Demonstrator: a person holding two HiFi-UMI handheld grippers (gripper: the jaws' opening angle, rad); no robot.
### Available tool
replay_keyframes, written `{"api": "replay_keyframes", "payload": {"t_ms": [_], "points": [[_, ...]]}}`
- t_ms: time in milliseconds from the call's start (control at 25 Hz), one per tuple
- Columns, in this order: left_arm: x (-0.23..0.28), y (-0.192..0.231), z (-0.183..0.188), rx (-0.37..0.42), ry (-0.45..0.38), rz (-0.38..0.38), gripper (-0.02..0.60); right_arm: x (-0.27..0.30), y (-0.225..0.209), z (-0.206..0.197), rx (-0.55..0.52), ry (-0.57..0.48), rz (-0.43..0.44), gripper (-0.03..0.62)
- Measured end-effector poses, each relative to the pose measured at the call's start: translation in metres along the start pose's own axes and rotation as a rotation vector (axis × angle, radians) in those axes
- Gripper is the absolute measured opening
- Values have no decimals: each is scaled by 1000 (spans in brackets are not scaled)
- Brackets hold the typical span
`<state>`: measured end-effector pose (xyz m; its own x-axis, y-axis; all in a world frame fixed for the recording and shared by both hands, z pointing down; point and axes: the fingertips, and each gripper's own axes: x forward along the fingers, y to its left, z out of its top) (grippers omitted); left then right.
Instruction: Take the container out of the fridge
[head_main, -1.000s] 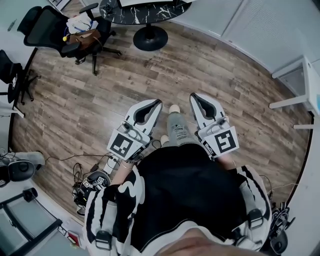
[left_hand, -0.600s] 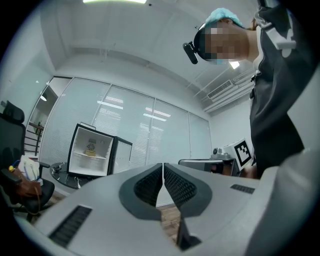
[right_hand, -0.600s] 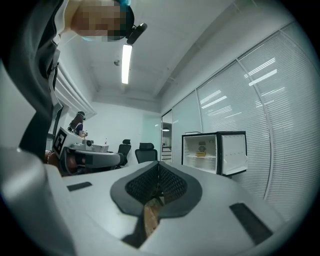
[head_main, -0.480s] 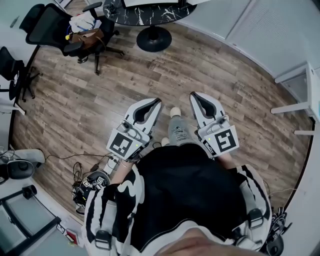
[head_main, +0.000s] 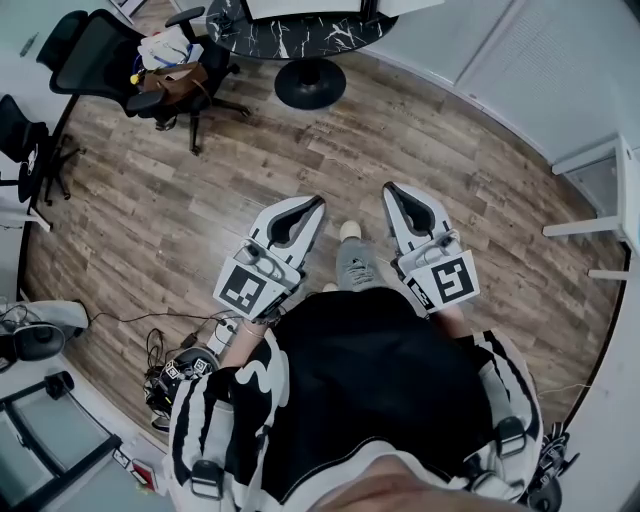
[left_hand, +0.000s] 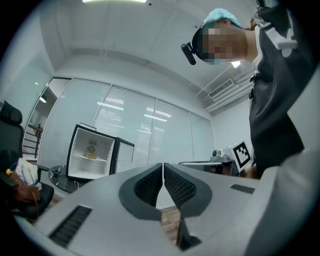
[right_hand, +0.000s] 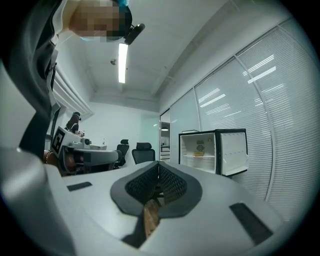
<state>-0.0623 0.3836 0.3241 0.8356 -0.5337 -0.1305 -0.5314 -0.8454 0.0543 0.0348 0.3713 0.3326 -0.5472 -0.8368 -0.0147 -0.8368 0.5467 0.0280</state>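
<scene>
Head view: left gripper (head_main: 318, 202) and right gripper (head_main: 390, 189) side by side above brown wood-plank floor (head_main: 180, 200), pointing ahead. Left gripper view: jaws pressed together, nothing between; well away, small black fridge (left_hand: 80, 165) with door swung wide, small yellow container (left_hand: 91, 155) on its white shelf. Right gripper view: jaws likewise closed tight and empty, same fridge ahead at right, container inside.

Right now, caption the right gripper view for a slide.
Shut right gripper faces an open fridge with a yellow container on its shelf.
</scene>
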Motion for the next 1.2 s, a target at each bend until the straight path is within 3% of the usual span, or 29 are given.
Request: {"api": "replay_keyframes", "payload": {"t_ms": [1200], "points": [[73, 92, -1, 7, -7, 38, 17, 92, -80, 0, 17, -3, 11, 12]]}}
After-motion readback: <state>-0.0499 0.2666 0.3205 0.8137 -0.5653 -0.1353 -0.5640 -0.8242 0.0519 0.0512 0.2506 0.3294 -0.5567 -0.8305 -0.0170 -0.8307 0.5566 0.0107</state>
